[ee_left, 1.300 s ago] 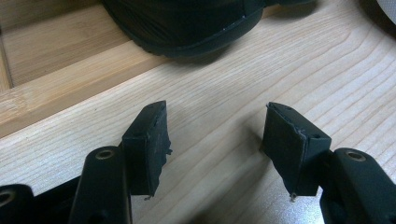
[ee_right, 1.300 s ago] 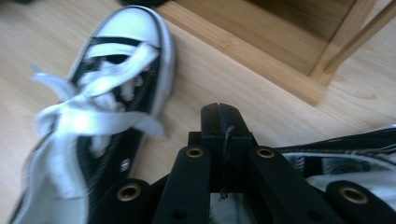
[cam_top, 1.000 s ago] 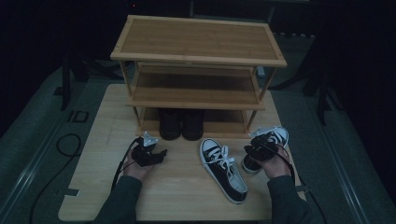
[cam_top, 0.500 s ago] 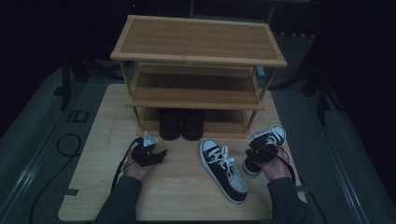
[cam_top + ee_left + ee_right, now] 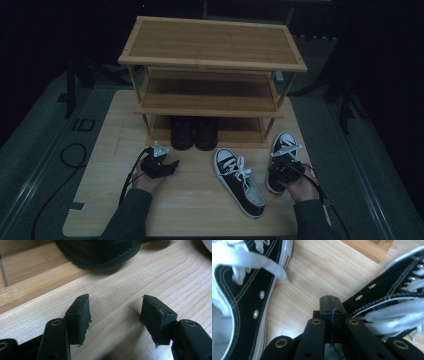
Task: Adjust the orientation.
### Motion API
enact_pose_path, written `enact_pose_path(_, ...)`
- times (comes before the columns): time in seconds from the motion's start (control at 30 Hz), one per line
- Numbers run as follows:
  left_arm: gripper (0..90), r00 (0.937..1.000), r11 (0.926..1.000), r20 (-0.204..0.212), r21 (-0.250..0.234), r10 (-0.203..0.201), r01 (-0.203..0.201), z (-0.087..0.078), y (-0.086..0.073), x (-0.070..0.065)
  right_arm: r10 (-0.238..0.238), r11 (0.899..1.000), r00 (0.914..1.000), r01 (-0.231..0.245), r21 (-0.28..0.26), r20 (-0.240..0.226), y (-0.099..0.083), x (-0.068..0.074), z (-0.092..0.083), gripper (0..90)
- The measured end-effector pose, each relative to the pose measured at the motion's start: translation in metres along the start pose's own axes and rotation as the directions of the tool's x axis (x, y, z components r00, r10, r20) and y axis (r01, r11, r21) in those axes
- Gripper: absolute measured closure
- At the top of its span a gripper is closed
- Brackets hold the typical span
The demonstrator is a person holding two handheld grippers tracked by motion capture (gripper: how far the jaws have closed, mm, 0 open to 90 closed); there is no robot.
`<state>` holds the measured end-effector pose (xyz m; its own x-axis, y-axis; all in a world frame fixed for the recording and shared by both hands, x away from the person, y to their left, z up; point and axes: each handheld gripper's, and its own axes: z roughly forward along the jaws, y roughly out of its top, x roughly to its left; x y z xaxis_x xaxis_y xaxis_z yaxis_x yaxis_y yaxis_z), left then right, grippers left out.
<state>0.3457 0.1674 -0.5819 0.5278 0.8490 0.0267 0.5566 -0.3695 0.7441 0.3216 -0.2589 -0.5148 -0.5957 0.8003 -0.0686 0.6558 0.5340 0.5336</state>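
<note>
Sneaker [image 5: 281, 155] at the near right of the table [image 5: 200, 210] looks light and floppy; I judge its canvas collar the best hold, where my right gripper [image 5: 284, 167] sits pressed together, apparently pinching that edge. Its mate [image 5: 239, 182] lies just left. My left gripper [image 5: 161, 166] stands spread, empty. Rack [image 5: 212, 75] legs crowd the far side.

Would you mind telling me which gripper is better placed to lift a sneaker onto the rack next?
Right, probably. The right gripper is shut on the right sneaker's side wall. The left gripper sits open over bare table, nearer the dark shoes under the rack.
</note>
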Motion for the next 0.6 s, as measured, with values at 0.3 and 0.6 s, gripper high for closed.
enact_pose_path(0.3,41.0,1.0000,1.0000,0.000,0.000,0.000,0.000,0.000,0.000,0.000,0.033,0.998,0.9989,-0.034,-0.053,-0.034,-0.012,-0.007,-0.014,87.9)
enact_pose_path(0.6,41.0,1.0000,1.0000,-0.001,0.000,0.000,0.000,0.000,0.000,0.000,0.126,0.987,0.9913,-0.121,-0.109,0.038,-0.021,-0.029,-0.033,80.8)
